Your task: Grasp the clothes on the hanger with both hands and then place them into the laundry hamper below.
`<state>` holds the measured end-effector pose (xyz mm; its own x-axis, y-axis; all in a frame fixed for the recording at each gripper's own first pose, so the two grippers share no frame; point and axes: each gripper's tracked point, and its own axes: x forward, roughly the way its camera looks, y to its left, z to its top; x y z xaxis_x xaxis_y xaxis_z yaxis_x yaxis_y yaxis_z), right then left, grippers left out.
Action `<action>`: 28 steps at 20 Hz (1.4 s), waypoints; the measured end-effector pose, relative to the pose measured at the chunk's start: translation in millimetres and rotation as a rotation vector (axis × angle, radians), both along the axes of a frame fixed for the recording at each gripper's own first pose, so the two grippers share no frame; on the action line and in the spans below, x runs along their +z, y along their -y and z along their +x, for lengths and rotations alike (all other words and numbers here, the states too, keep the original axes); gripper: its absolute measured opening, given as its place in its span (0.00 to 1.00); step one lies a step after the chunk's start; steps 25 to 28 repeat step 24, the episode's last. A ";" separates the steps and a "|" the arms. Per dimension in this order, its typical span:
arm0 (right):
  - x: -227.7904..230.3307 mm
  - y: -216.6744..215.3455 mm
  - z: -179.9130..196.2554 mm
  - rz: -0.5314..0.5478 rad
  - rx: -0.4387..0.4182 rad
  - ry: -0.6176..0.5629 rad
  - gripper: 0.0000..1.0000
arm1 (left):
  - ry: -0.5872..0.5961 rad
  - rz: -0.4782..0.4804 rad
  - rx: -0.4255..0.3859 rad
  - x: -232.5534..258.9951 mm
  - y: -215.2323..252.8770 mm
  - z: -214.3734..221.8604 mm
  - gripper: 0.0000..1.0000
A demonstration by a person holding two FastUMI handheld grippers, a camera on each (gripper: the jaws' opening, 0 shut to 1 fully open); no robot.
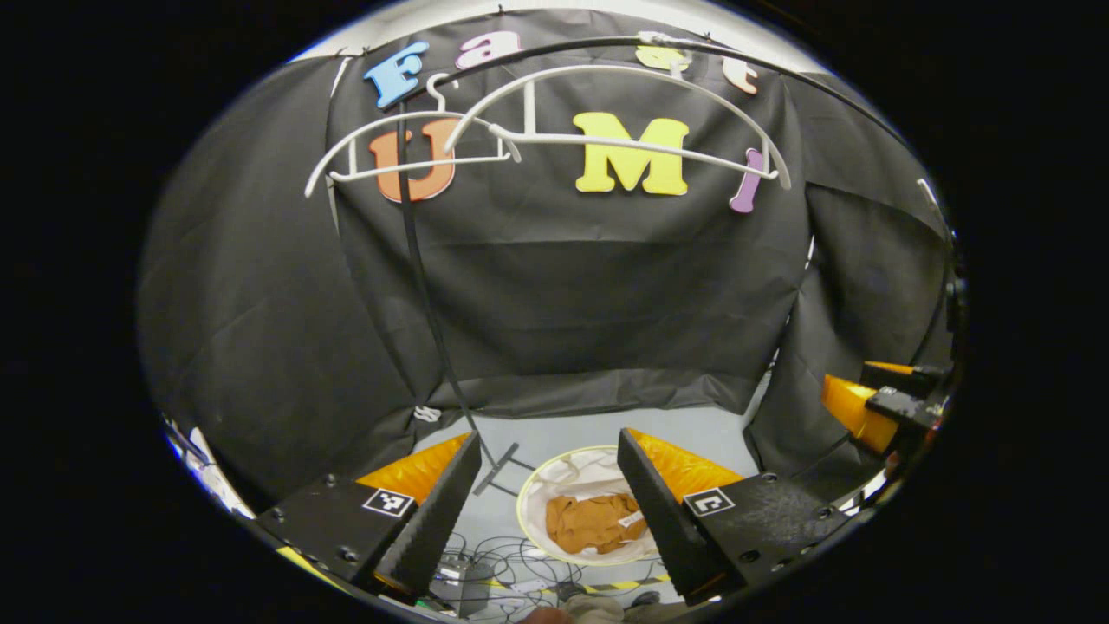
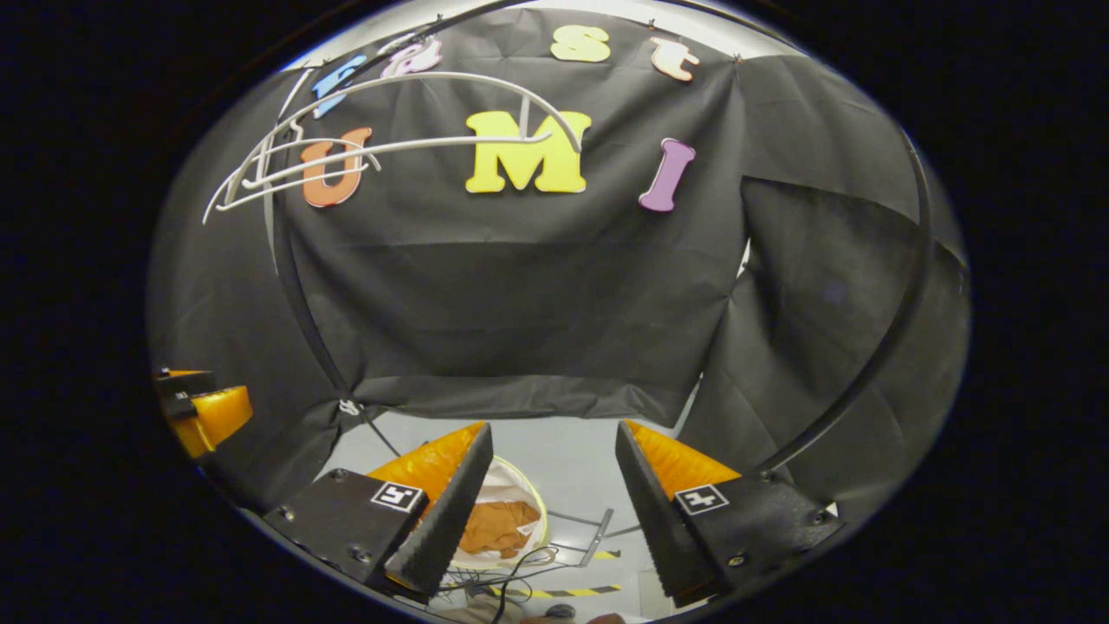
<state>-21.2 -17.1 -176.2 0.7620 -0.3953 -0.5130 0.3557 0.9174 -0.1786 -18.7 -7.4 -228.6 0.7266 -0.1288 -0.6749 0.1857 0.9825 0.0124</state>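
Both grippers are up high and both are empty. In the left gripper view, the left gripper [image 1: 548, 498] has its two fingers spread wide apart with nothing between them, and through that gap, down on the grey floor [image 1: 572, 429], sits the round laundry hamper [image 1: 530, 496] with its pale rim. The brown clothes [image 1: 593, 523] lie crumpled inside it, on the white lining.

Off at the right edge of that same view, the right gripper [image 1: 866, 400] pokes in, orange and black; how far it is open cannot be told from there.

Over to the right gripper view: the right gripper [image 2: 553, 501] shows its fingers wide apart as well, gripping nothing. The hamper [image 2: 535, 501] peeks out just beside its left finger, the brown clothes [image 2: 498, 529] partly hidden behind that finger. The left gripper [image 2: 204, 407] sits at the far left edge.

Up top, two white hangers [image 1: 554, 139] hang bare on the dark rail [image 1: 554, 48], one overlapping the other. A tangle of cables [image 1: 511, 559] lies on the floor just beside the hamper.
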 end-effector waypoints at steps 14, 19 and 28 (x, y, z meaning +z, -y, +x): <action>190.6 38.5 -104.3 -0.078 0.185 0.454 0.98 | 0.475 -0.046 0.048 186.7 44.9 -55.0 0.93; 255.6 29.5 -146.1 -0.105 0.257 0.621 1.00 | 0.665 -0.057 0.060 270.6 26.0 -94.8 0.94; 285.7 20.4 -190.1 -0.094 0.321 0.764 1.00 | 0.807 -0.087 0.105 312.4 2.2 -141.5 0.94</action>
